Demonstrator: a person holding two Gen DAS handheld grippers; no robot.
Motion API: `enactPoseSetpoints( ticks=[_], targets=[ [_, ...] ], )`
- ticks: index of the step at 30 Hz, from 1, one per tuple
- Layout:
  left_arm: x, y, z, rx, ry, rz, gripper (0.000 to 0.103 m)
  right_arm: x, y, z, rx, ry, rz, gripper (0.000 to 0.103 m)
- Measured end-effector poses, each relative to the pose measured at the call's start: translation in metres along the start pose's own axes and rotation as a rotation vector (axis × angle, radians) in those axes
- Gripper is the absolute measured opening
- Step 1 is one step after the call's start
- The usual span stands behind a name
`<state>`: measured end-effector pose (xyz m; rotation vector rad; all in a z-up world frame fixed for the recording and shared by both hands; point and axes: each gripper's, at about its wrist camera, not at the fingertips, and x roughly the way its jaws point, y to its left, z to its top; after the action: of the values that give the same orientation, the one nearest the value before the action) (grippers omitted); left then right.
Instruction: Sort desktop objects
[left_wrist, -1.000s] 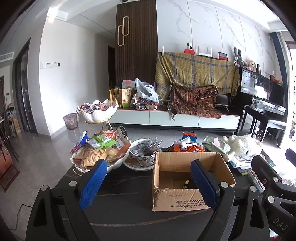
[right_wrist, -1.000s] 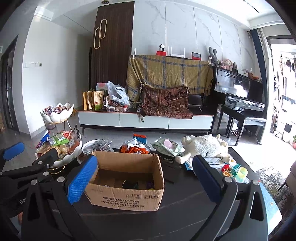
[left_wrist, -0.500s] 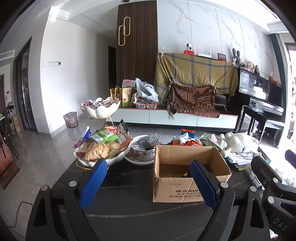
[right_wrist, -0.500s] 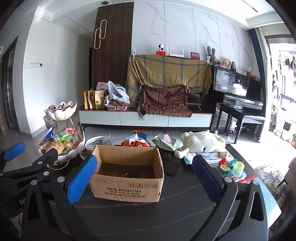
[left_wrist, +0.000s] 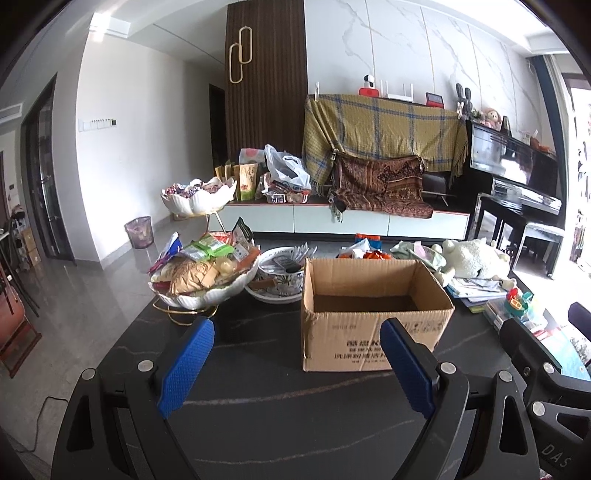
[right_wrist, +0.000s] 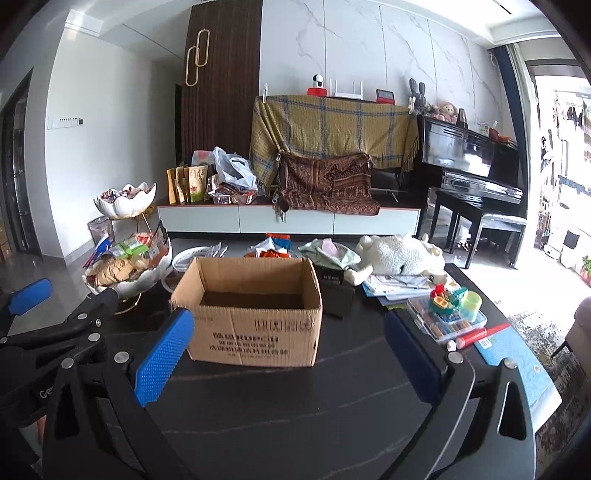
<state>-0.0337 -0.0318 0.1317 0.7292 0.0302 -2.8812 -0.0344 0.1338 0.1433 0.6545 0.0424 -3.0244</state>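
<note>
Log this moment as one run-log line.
left gripper: open, empty | right gripper: open, empty | cardboard box: upright on table, open top | plush toy: behind box, unsorted

Brown cardboard box (right_wrist: 255, 325) with dark print, black table (right_wrist: 295, 413) with thin pale veins. Blue dimpled pads (right_wrist: 162, 360) on black grippers. White fluffy plush (right_wrist: 400, 254), yellow blanket (right_wrist: 332, 129) with blue plaid, white scalloped bowl (left_wrist: 207, 291), red tube (right_wrist: 478, 335).

The bench (left_wrist: 280, 413) is dark polished stone with pale veins, glossy. The box (right_wrist: 255, 325) is matt brown corrugated cardboard. Gripper pads (right_wrist: 162, 354) are blue dimpled rubber on matt black plastic. The stuffed toy (right_wrist: 402, 254) is fluffy white plush.
</note>
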Motion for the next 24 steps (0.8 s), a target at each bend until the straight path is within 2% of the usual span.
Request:
enactPoseSetpoints(
  ticks=[24],
  targets=[
    [-0.025,-0.006,-0.039,0.024,0.055,0.009,0.089,-0.021,-0.011,-0.039,0.019,0.063,0.013,0.102]
  ],
)
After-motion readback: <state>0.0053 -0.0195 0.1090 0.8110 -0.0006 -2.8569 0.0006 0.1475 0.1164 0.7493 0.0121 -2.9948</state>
